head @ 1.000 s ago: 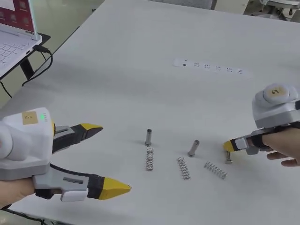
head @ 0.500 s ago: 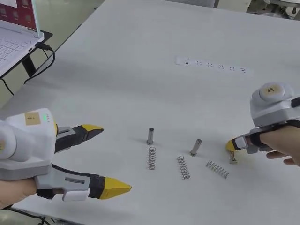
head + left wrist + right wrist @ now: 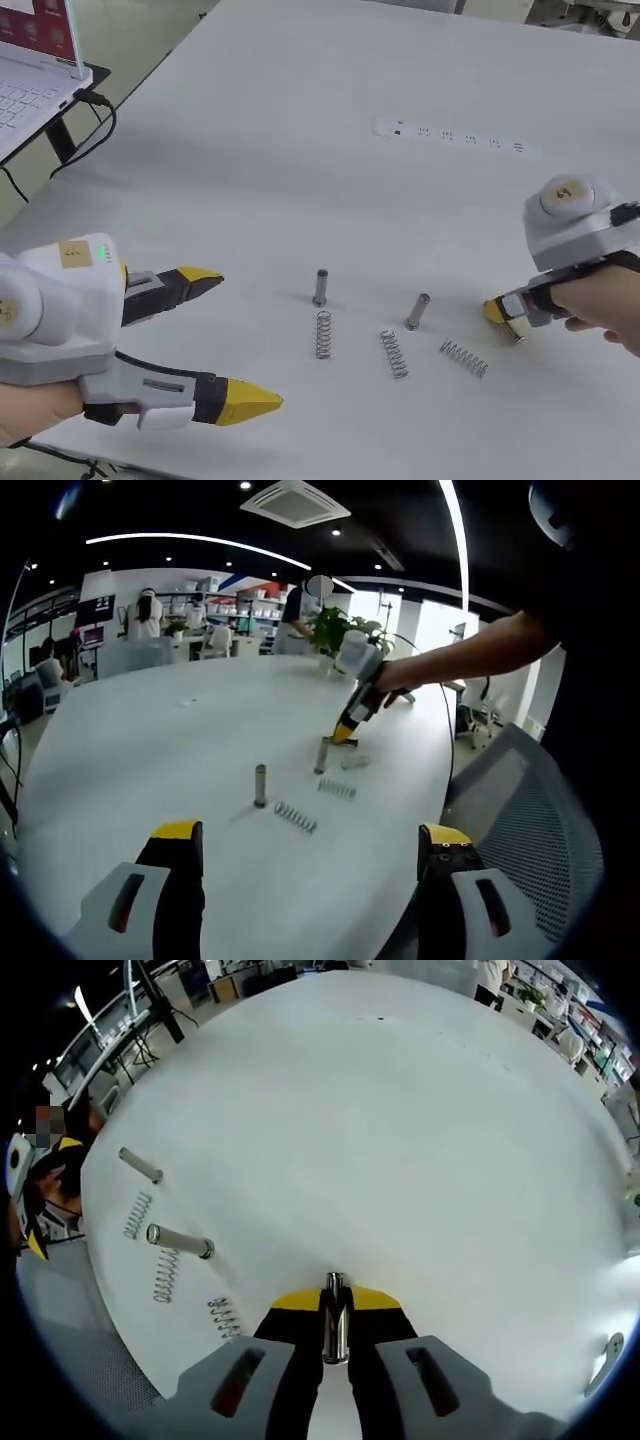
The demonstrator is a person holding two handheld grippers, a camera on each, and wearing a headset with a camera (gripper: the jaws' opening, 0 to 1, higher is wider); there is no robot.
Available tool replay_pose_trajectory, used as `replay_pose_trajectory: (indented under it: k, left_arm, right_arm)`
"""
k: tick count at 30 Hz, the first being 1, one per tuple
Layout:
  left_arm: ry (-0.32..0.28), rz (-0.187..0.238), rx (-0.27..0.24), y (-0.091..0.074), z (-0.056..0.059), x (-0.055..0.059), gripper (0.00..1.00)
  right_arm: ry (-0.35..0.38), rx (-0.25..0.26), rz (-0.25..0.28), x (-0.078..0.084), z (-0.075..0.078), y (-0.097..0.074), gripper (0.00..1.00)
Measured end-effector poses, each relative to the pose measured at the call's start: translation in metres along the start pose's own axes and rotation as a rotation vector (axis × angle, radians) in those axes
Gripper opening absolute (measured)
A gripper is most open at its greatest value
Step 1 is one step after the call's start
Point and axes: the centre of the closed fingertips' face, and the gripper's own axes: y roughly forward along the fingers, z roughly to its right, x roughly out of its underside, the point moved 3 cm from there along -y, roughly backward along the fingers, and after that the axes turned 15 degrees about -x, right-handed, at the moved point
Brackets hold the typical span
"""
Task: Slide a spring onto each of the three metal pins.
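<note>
The white table (image 3: 300, 120) is the largest thing here, a broad bare top running to the far side, where a white power strip (image 3: 460, 140) lies flat. A laptop (image 3: 25, 60) sits on a dark stand off the table's far left edge. The left gripper view takes in an open office around it, with strip lights on a dark ceiling, potted plants, distant people and a mesh chair (image 3: 540, 810) at the right. The left gripper (image 3: 250, 340) hangs over the near left of the table, jaws wide apart and holding nothing. The right gripper (image 3: 497, 312) is low at the right, jaws clamped on the third pin (image 3: 335, 1322), which lies lengthwise between them. The left pin (image 3: 320, 287) and the middle pin (image 3: 417, 312) stand on the table, apart from each other. Just near of them the left spring (image 3: 323, 334), the middle spring (image 3: 393, 354) and the right spring (image 3: 464, 359) lie flat and loose. By my judgement the task is barely begun: no pin wears a spring, so all three are left to do, with one pin merely in hand.
</note>
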Motion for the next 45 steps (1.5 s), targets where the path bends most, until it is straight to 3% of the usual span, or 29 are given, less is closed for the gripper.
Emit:
replay_pose_trajectory:
  k: [5,14,26,35,45]
  left_arm:
    - [0.000,-0.002,-0.001,0.001,0.000,0.001,0.85]
    - [0.016,-0.005,0.012,0.005,0.005,-0.001,0.85]
    - [0.028,-0.005,0.028,0.008,0.012,-0.007,0.85]
    - [0.026,0.002,0.026,0.009,0.010,-0.011,0.85]
    - [0.028,-0.001,0.023,0.008,0.010,-0.010,0.84]
  right_arm:
    - [0.001,-0.005,0.029,0.009,-0.009,-0.010,0.05]
    - [-0.012,-0.018,0.095,0.012,-0.009,-0.021,0.04]
    - [-0.043,0.003,0.204,0.015,-0.008,-0.037,0.04]
    - [-0.050,0.020,0.268,0.013,-0.006,-0.042,0.04]
    - [-0.051,0.020,0.305,0.012,-0.006,-0.044,0.04]
